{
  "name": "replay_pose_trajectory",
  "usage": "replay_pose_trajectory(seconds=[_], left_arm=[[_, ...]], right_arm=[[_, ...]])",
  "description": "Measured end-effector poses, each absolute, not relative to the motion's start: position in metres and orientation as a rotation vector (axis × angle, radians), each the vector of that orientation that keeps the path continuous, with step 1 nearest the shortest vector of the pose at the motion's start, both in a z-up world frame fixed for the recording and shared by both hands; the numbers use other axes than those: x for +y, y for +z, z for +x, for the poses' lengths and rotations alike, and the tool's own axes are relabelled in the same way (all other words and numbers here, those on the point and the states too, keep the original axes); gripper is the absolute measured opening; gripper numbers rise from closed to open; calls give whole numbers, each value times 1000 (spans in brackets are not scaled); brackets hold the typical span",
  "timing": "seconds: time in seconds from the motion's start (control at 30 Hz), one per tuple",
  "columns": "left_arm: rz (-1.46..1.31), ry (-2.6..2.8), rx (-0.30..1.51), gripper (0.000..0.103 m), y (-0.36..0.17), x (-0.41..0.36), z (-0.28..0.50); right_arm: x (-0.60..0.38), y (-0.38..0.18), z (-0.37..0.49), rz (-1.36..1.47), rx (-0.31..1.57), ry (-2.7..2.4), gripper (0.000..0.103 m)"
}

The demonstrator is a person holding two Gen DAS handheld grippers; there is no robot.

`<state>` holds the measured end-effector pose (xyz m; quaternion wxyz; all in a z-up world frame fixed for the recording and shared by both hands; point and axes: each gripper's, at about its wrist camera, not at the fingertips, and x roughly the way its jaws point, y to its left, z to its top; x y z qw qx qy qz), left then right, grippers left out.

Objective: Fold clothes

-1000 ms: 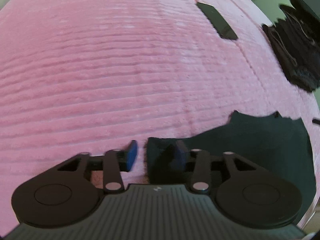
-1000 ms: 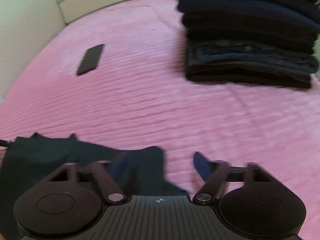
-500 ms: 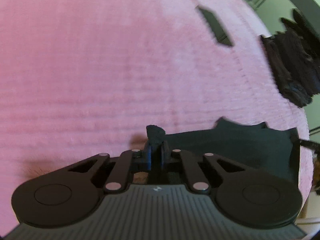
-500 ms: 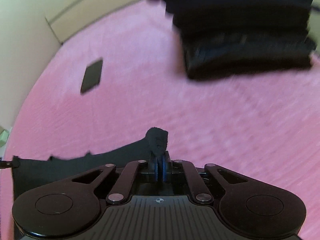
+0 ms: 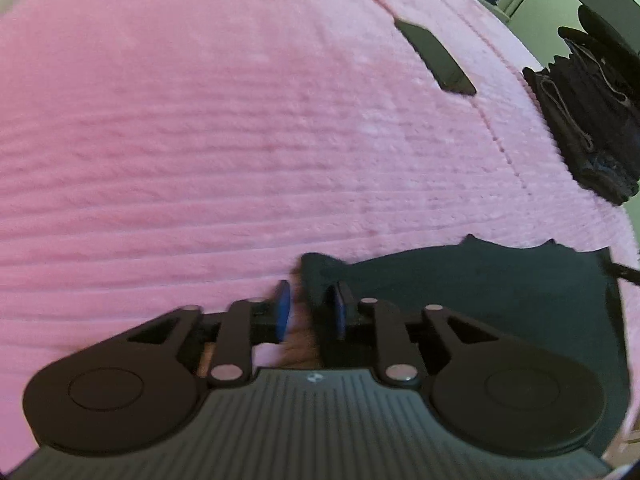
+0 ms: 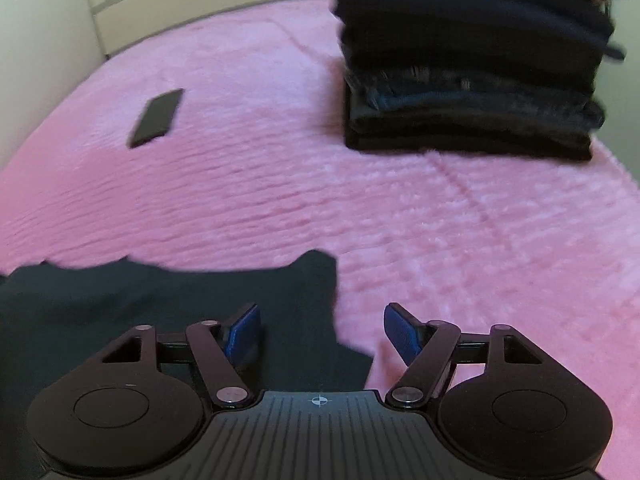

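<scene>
- The dark garment (image 5: 500,296) is laid flat on the pink blanket (image 5: 240,140), long axis running from gripper to gripper.
- Left gripper (image 5: 310,312): jaws opening, garment corner between them, pads not pressing.
- Right gripper (image 6: 322,332): jaws opening wide, nothing gripped.
- The folded stack's (image 6: 468,80) front is seen only in the right view.

Fuzzy ribbed pink blanket (image 5: 240,152); matt dark cloth garment (image 5: 500,292); glossy black phone (image 6: 156,117).

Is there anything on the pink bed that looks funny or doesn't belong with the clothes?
Yes. A flat black slab, maybe a phone, lies alone on the pink blanket, away from the stack of folded clothes. It is the only thing there that isn't clothing. The dark garment in front has a wavy, rumpled far edge.
</scene>
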<state>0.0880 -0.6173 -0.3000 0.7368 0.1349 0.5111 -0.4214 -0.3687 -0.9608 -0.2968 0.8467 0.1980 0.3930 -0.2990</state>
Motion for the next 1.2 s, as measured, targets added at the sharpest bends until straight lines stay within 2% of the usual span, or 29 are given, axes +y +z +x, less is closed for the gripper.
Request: replay_pose_trajectory(seconds=[0.13, 0.27, 0.33, 0.47, 0.63, 0.7, 0.73, 0.87, 0.97, 1.13, 1.2], left_arm=[[441, -1006, 988, 19, -271, -594, 50], [587, -1247, 861, 25, -255, -566, -21], [649, -1385, 878, 29, -266, -551, -55], [785, -1439, 904, 29, -305, -519, -90], [761, -1432, 779, 31, -300, -492, -95], [816, -1459, 665, 33, -295, -484, -108], [849, -1478, 600, 37, -294, -480, -116], [1015, -1552, 343, 46, -302, -465, -158], [1226, -1503, 147, 46, -326, -460, -191], [1380, -1331, -36, 44, -352, -458, -206], [1428, -1283, -84, 38, -361, -461, -208]], right_arm=[[-890, -270, -388, 405, 786, -527, 72], [-834, -290, -426, 547, 822, -510, 72], [-821, -312, -451, 631, 852, -574, 72], [-804, -314, -490, 628, 870, -690, 72], [-762, -299, -482, 204, 970, -600, 72], [-742, -305, -473, -11, 1004, -504, 77], [-734, -310, -468, -108, 1013, -451, 78], [-713, -343, -461, -410, 1026, -285, 78], [-703, -361, -460, -584, 987, -204, 78], [-699, -378, -455, -808, 921, -136, 78], [-706, -384, -456, -848, 915, -154, 78]])
